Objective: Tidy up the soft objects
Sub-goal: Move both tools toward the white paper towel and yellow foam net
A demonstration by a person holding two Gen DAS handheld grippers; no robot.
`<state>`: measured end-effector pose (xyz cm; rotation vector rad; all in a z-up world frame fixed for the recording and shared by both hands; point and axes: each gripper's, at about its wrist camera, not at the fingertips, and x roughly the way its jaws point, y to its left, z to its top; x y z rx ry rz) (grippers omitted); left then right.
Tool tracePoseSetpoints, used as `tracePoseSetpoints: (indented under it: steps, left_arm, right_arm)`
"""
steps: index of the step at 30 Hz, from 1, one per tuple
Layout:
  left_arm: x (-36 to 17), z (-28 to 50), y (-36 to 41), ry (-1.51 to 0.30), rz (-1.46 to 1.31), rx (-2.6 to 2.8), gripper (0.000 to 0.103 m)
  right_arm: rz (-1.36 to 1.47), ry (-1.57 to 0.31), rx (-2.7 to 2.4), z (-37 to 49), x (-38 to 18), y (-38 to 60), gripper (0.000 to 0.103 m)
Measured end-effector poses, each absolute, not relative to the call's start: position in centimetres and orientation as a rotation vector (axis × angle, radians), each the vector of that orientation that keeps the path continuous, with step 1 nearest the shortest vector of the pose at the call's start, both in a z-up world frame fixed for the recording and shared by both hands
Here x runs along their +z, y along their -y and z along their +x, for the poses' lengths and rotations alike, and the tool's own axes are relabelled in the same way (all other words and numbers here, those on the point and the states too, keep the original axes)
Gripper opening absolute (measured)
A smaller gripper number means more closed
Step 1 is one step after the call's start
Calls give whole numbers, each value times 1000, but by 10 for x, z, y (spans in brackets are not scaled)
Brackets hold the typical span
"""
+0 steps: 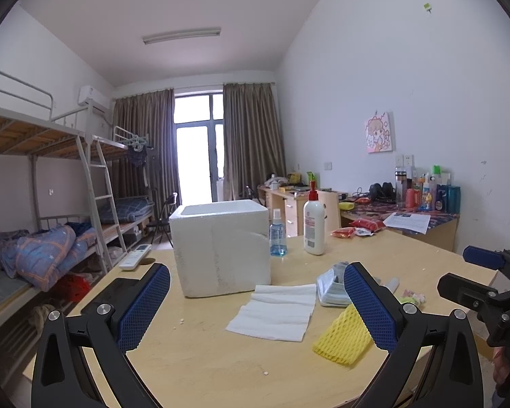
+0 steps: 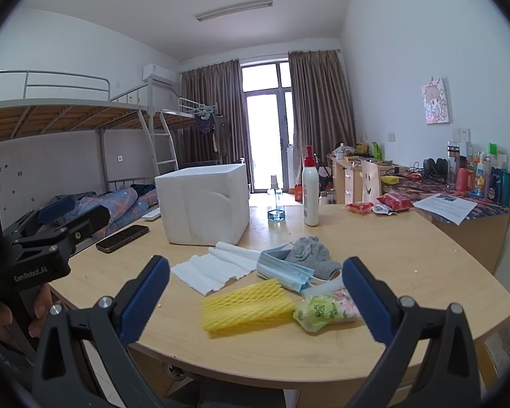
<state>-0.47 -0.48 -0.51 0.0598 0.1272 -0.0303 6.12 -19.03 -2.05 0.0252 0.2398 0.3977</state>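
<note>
Both grippers hang above the near edge of a pale wooden table (image 2: 408,248), each with its blue-padded fingers spread wide and nothing between them; the left gripper (image 1: 256,301) frames a white folded tissue sheet (image 1: 275,312) that lies flat on the table just ahead of its fingers, and its right finger partly covers a yellow foam fruit net (image 1: 343,336) and a blue face mask (image 1: 331,290). The right gripper (image 2: 256,292) frames the same cluster from the other side; the yellow foam fruit net (image 2: 246,304) lies between and just ahead of its fingers, touching a small green-and-pink packet (image 2: 326,311) that sits close to its right finger. Behind these, the blue face mask (image 2: 284,268) lies under a grey sock (image 2: 311,255), and the white folded tissue sheet (image 2: 214,267) spreads to their left. A white foam box (image 2: 204,204), open at the top, stands upright farther back, apart from the soft things; a phone (image 2: 122,233) lies to its left, a small spray bottle (image 2: 276,204) and a tall white pump bottle (image 2: 310,190) stand to its right. In the right wrist view a hand (image 2: 37,309) grips the left gripper's handle at the left edge.
</note>
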Motion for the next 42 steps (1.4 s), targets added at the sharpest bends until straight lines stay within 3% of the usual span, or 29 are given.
tracePoseSetpoints:
  steps: [42]
  left_arm:
    - [-9, -6, 5, -150, 86, -44, 102]
  right_arm:
    - [20, -247, 385, 64, -23, 191, 103]
